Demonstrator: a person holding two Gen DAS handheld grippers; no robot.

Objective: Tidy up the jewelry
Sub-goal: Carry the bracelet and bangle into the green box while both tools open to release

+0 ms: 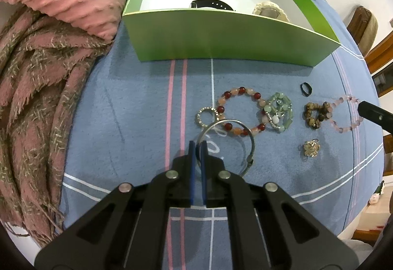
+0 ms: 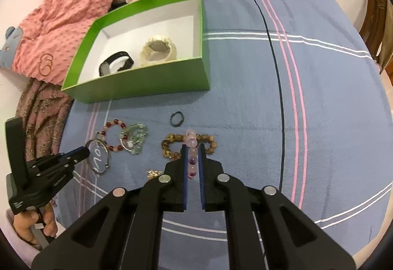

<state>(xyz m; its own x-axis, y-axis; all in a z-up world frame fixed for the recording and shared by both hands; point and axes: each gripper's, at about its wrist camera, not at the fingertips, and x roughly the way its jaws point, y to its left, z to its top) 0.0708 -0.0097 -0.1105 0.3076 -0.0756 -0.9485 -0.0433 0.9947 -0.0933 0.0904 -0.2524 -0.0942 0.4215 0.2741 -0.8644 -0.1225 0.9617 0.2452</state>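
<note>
**Now: both tools loaded, box ahead**

Left tool [image 1: 198, 144] pinches the metal bangle [image 1: 228, 144] at its rim; stiff, slick, light. Right tool [image 2: 192, 147] nips the pink bead bracelet [image 2: 192, 149]: floppy, stretchy. I'd grip beads crosswise. Green box [image 2: 147, 83] sits beyond on the bed.

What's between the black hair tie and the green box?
Nothing: only bare blue blanket separates the black hair tie from the green box, seen in both views.

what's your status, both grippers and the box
Left gripper shut on silver bangle. Right gripper shut on pink bead bracelet. Green box open, path unobstructed.
</note>
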